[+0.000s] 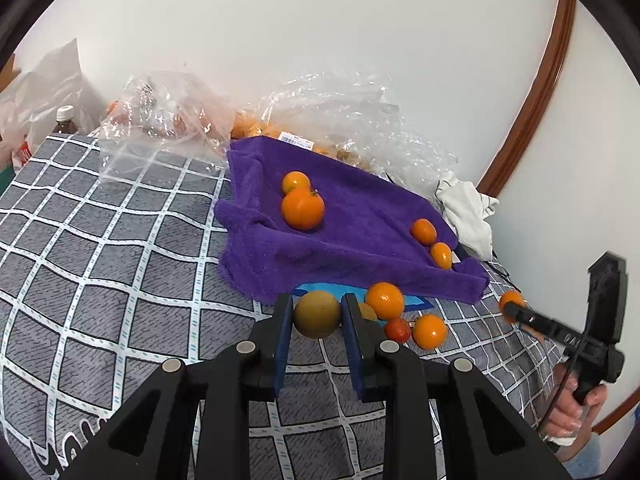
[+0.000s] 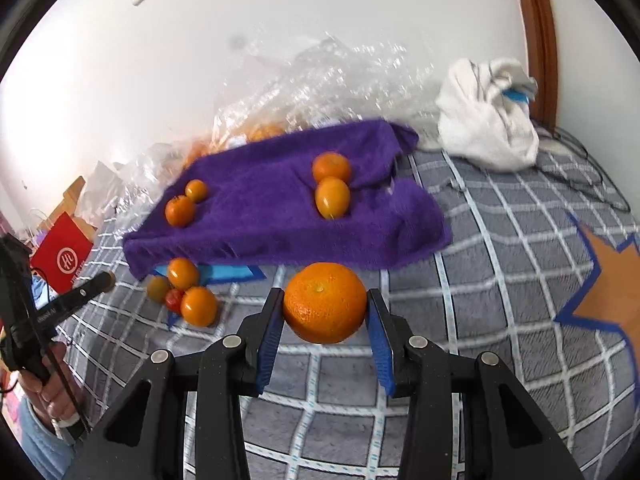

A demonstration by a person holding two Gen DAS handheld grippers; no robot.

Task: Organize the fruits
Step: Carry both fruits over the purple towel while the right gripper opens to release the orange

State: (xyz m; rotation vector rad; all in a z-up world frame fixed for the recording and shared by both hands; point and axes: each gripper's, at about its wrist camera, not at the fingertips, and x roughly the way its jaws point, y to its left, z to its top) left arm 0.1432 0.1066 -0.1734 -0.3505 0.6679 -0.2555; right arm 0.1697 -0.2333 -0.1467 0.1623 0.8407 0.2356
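My left gripper (image 1: 317, 312) is shut on a brownish-yellow round fruit (image 1: 317, 314), held above the grid-patterned bedspread. My right gripper (image 2: 325, 304) is shut on a large orange (image 2: 325, 302); it also shows in the left wrist view (image 1: 512, 304) at the right. A purple towel (image 1: 352, 236) lies ahead with two pairs of orange fruits on it: one pair at its left (image 1: 302, 207), one at its right (image 1: 424, 231). A small cluster of fruits (image 1: 384, 300), with one red one (image 1: 398, 330), lies on the bedspread in front of the towel, also seen in the right wrist view (image 2: 198, 306).
Crumpled clear plastic bags (image 1: 340, 120) holding more oranges lie behind the towel against the white wall. A white cloth (image 2: 488, 120) sits at the right near a wooden frame. A bottle (image 1: 64, 120) and a red bag (image 2: 62, 256) stand at the left.
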